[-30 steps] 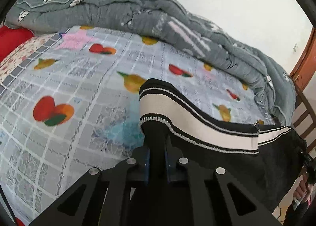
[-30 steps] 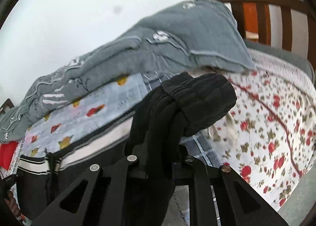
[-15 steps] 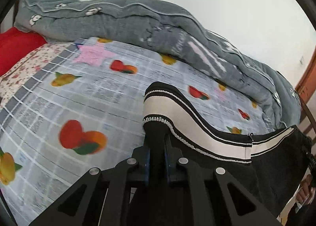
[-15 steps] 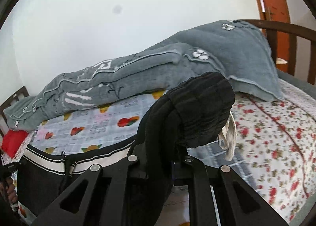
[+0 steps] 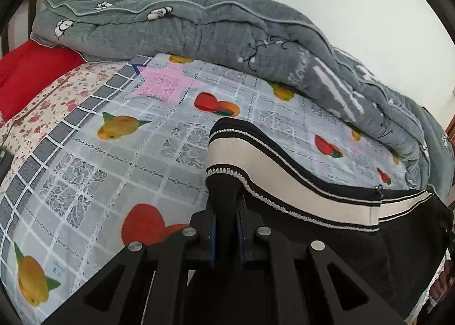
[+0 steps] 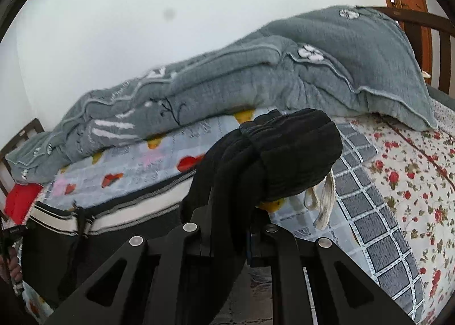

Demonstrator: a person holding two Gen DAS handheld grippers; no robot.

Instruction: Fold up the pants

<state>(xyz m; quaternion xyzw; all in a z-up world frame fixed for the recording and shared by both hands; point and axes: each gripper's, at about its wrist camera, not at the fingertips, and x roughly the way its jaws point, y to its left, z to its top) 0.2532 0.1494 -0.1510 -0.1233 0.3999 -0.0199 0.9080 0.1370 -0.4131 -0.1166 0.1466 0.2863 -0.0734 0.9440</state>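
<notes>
Black pants (image 5: 327,228) with a cream side stripe edged in black and white hang stretched between both grippers above the bed. My left gripper (image 5: 226,219) is shut on the striped leg end, which stands up over its fingers. In the right wrist view my right gripper (image 6: 230,228) is shut on the bunched black waistband (image 6: 287,154), with a cream drawstring (image 6: 322,202) dangling beside it. The striped side of the pants (image 6: 119,211) runs off to the left there. The fingertips of both grippers are hidden in cloth.
The bed carries a grey-blue fruit-print sheet (image 5: 119,160) and a floral sheet (image 6: 412,182). A rolled grey quilt (image 5: 227,32) lies along the white wall. A red pillow (image 5: 25,74) sits at the far left. A wooden bed rail (image 6: 421,18) and door stand at right.
Both grippers have swung sideways over the bed with the pants still held; the left view now shows more of the red pillow and floral sheet, the right view more of the quilt and wall.
</notes>
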